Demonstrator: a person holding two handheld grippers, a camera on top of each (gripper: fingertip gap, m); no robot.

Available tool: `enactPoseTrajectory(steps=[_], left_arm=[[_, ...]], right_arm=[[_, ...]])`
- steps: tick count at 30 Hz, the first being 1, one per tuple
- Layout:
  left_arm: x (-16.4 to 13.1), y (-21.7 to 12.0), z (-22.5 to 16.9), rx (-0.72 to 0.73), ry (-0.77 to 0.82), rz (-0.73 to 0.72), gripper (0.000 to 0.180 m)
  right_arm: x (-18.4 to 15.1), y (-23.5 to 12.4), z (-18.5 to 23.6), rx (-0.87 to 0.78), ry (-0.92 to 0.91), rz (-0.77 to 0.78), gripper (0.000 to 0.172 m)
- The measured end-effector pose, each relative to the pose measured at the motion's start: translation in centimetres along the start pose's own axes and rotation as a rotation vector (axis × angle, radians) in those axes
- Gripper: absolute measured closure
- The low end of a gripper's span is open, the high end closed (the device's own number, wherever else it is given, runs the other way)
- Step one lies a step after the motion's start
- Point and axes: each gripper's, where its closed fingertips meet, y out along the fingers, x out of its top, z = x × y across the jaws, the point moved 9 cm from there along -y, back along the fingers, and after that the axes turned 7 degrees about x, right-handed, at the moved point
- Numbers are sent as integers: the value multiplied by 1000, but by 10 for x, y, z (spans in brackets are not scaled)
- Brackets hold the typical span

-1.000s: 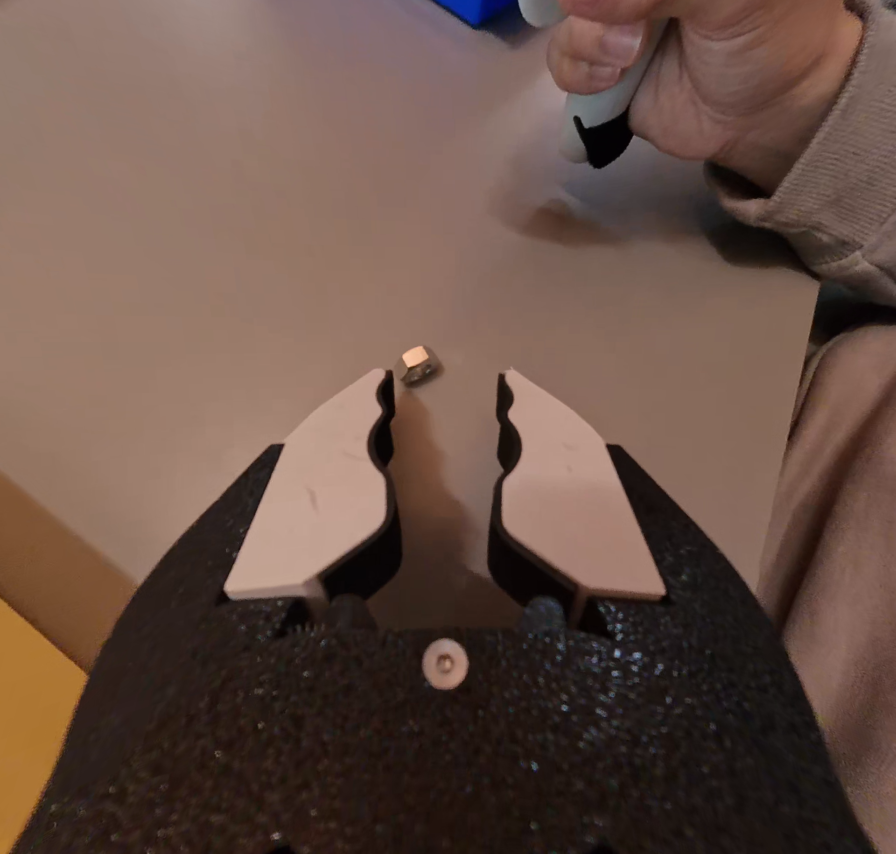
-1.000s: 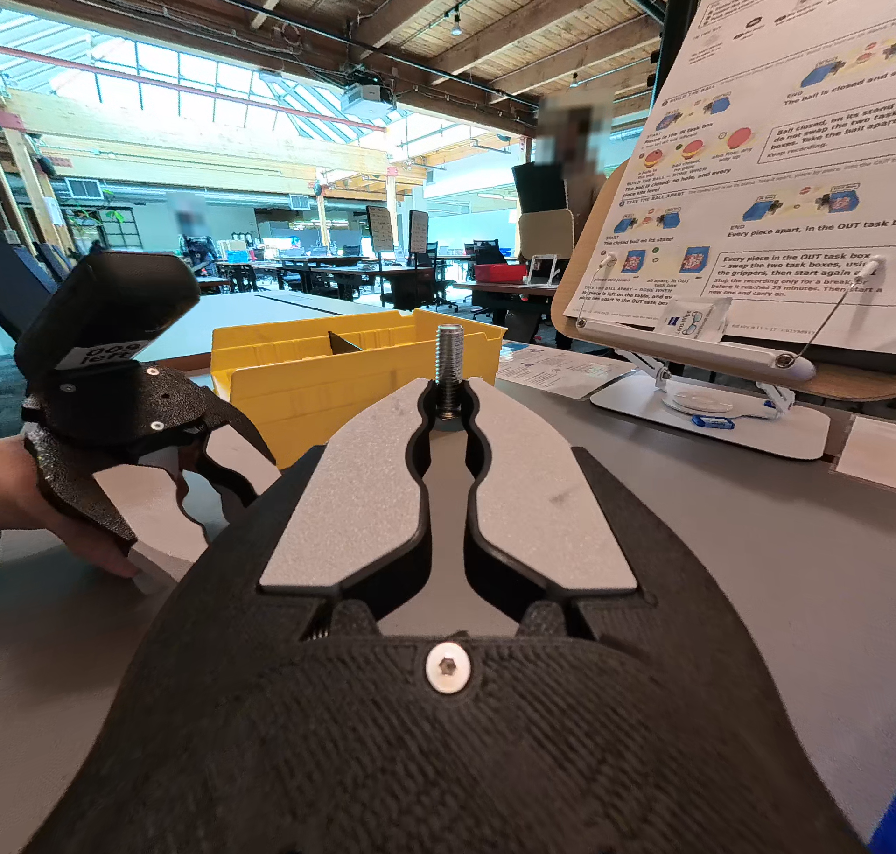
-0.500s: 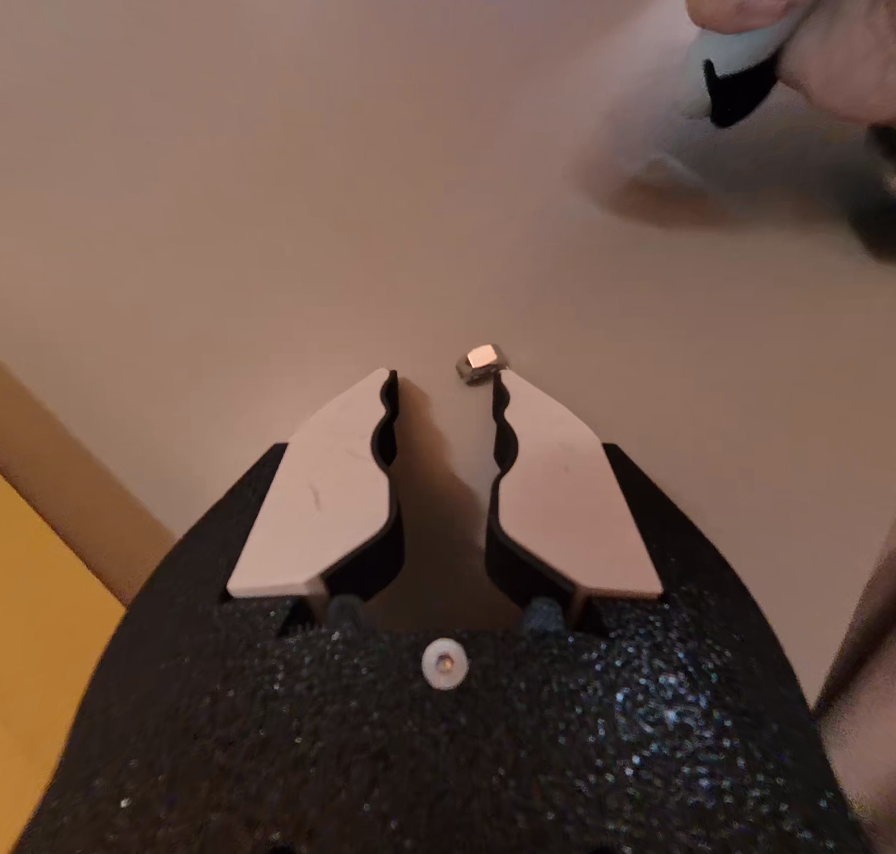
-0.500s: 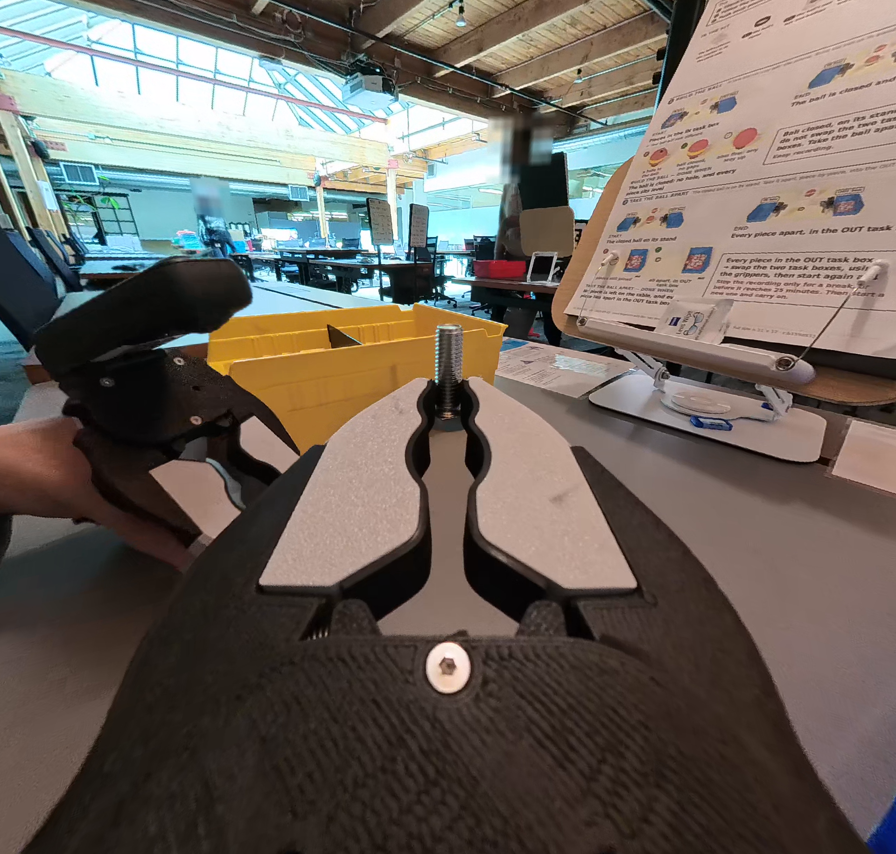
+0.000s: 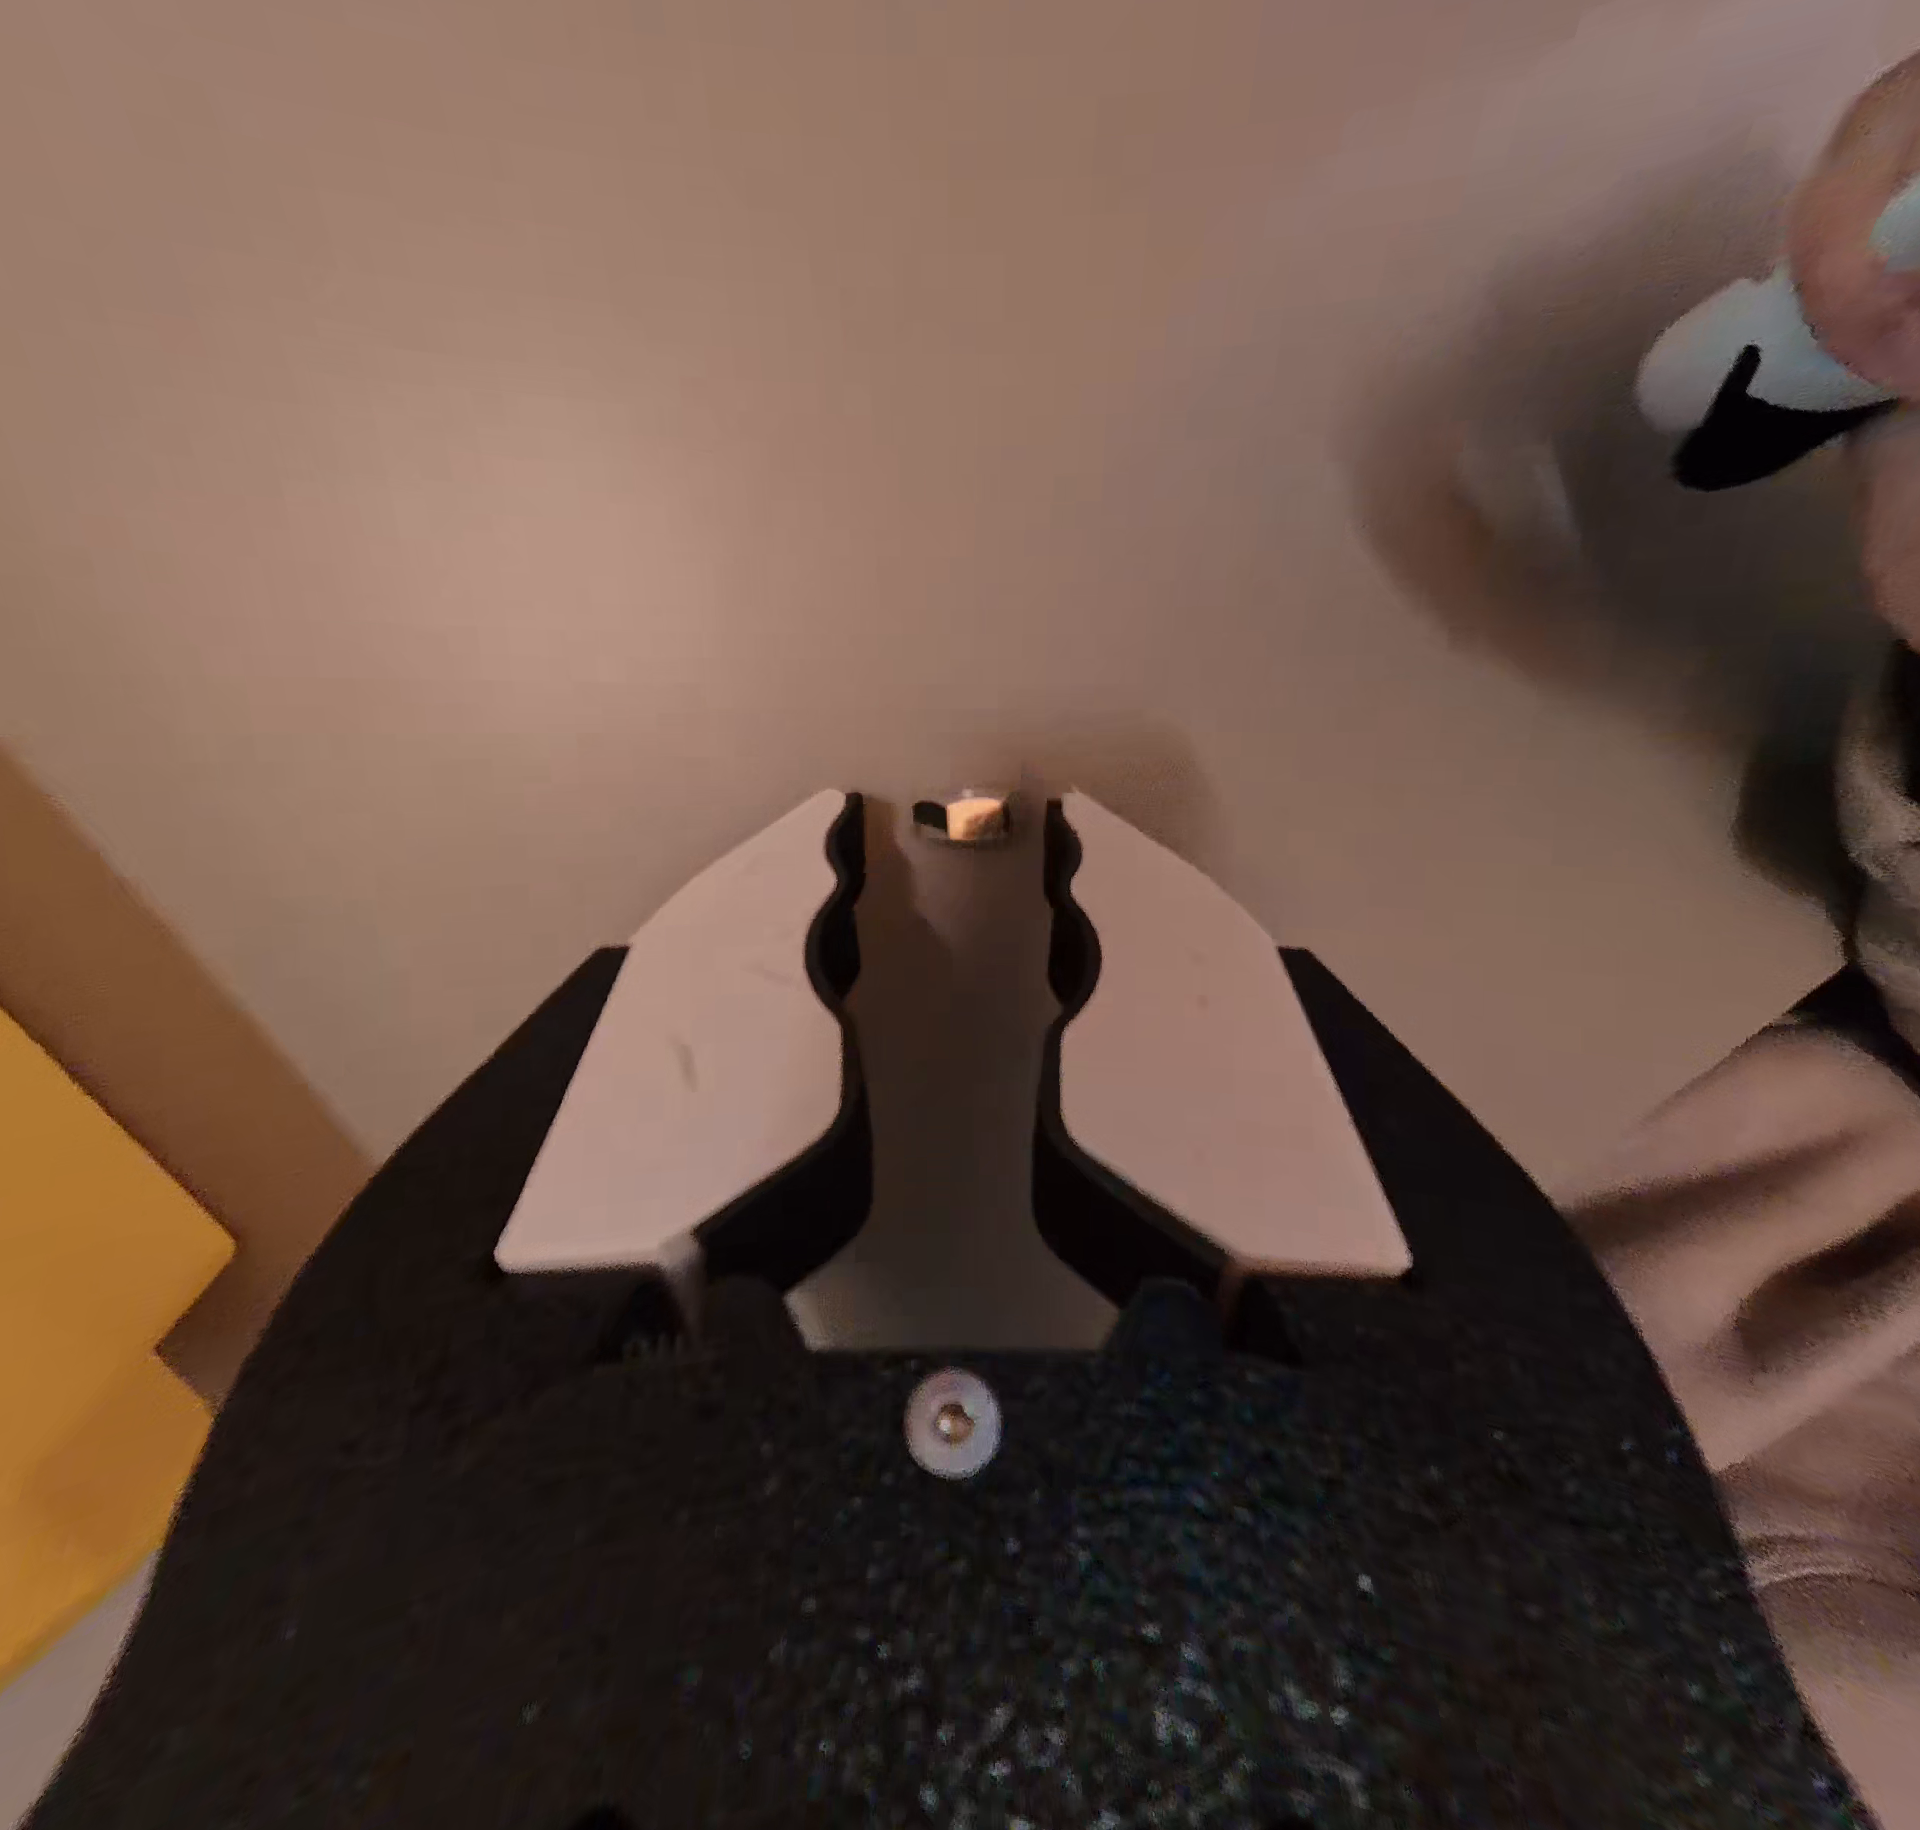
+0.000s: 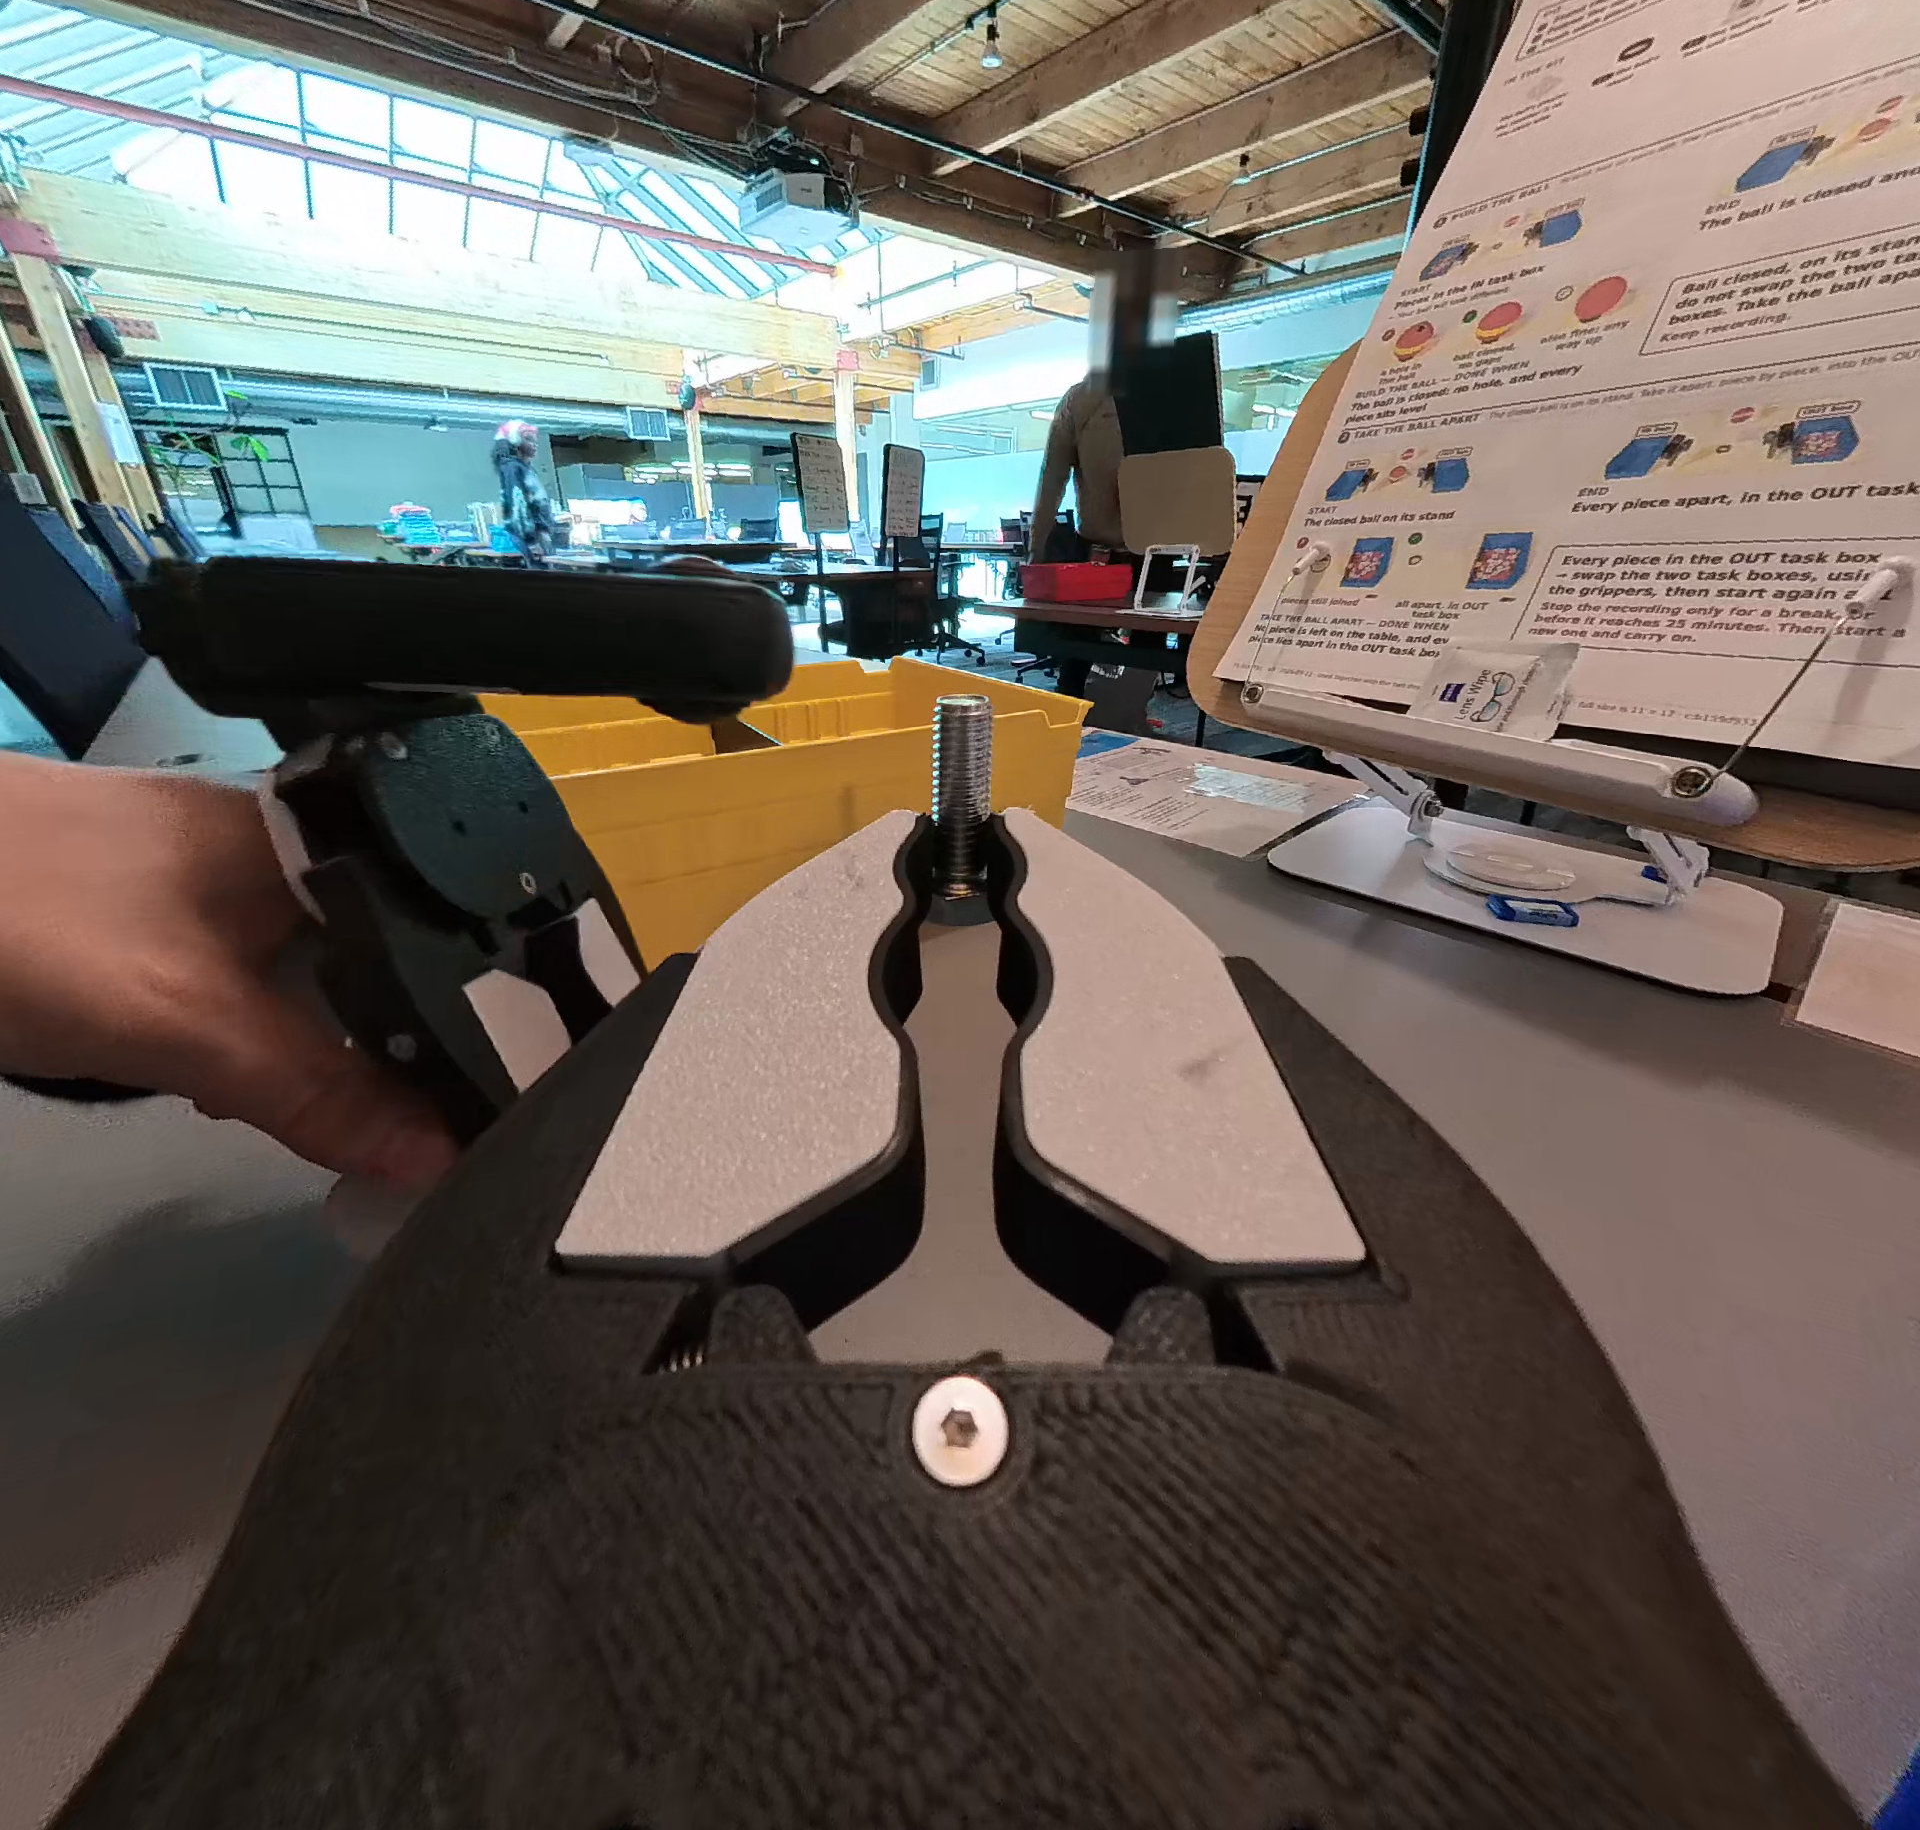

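The left gripper points down at the table with its fingers apart, a small shiny hex nut lying between the tips, touched by neither pad; the right gripper is clamped on a threaded steel bolt, upright, head down, before a yellow plastic bin

Your black speckled plastic left gripper carries pale grey pads; a shiny silver hex nut shows between them. Your right gripper, black with ribbed texture, frames a silver threaded bolt. Bright yellow plastic bin; matte grey tabletop.
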Motion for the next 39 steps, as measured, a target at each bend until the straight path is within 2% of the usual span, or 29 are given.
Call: enactPoseTrajectory(steps=[1,5,9,14,15,17,21,23,25,27,31,39], left_arm=[[3,1,-1,19,6,26,149],[9,3,-8,105,42,106,149],[11,4,-13,173,109,127,162],[5,1,-5,78,214,42,162],[5,-2,0,33,210,-17,162],[6,-16,11,-80,216,-229,162],[4,-62,23,-300,344,-817,161],[-5,-80,26,-342,439,-1116,161],[-11,-91,28,-363,479,-1308,162],[-13,-94,30,-379,478,-1399,162],[-14,-88,27,-430,466,-1450,162],[-11,-75,22,-457,470,-1421,162]], right_arm=[[0,0,0,0,2,-2,163],[1,0,0,1,-1,-4,163],[0,0,0,0,-1,0,163],[0,0,0,-1,7,2,162],[0,0,0,-1,6,2,163],[0,0,0,5,6,1,163],[0,3,3,46,15,2,163],[0,5,7,84,16,-3,163],[0,8,14,123,20,-14,163],[-1,15,23,175,33,-16,163],[-4,27,42,265,14,4,163],[-4,31,52,343,-10,8,163]])
